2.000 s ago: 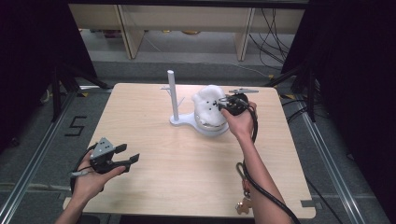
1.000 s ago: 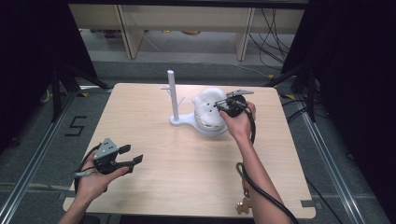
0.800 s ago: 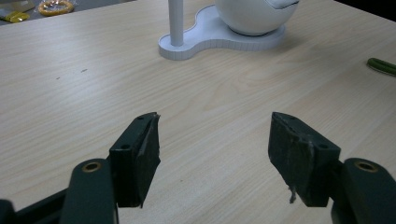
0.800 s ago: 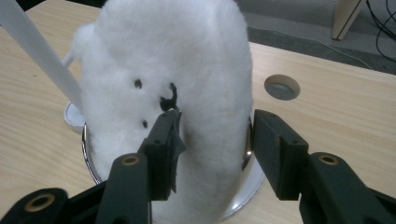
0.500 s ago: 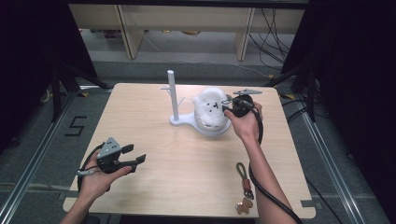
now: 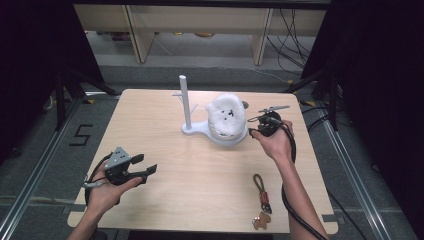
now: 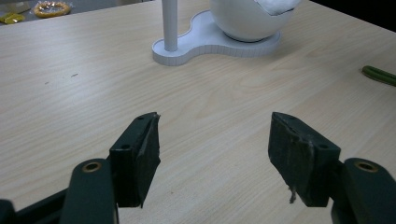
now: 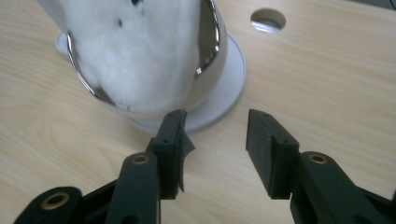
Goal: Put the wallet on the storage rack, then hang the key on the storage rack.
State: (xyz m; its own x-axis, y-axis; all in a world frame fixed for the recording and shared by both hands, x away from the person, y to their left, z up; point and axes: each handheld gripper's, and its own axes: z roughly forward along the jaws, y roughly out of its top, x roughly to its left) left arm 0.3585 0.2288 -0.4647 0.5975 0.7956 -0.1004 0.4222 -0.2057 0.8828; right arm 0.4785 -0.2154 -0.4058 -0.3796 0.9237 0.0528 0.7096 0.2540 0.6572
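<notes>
**Plush in bowl, right gripper just beside it, jaws empty**

Plush (image 6: 226,114), white and fluffy with dark dots, sits in a white bowl (image 8: 212,56) with a shiny rim. Bowl rests on a white stand (image 6: 200,131) with an upright post (image 6: 184,97), at the table's (image 6: 150,125) far middle.

Right gripper (image 6: 261,126) is just right of the bowl, close to the base. Its jaws have just been closing but stand apart with nothing between them, pointing at the base rim below the plush; no pad touches it.

Left gripper (image 6: 142,167) is near the front left edge, well apart from the stand, jaws wide and empty over bare wood.

Keychain (image 6: 262,197) with a green cord lies front right, beside the right forearm. Hole (image 8: 267,19) in the tabletop sits behind the bowl.
</notes>
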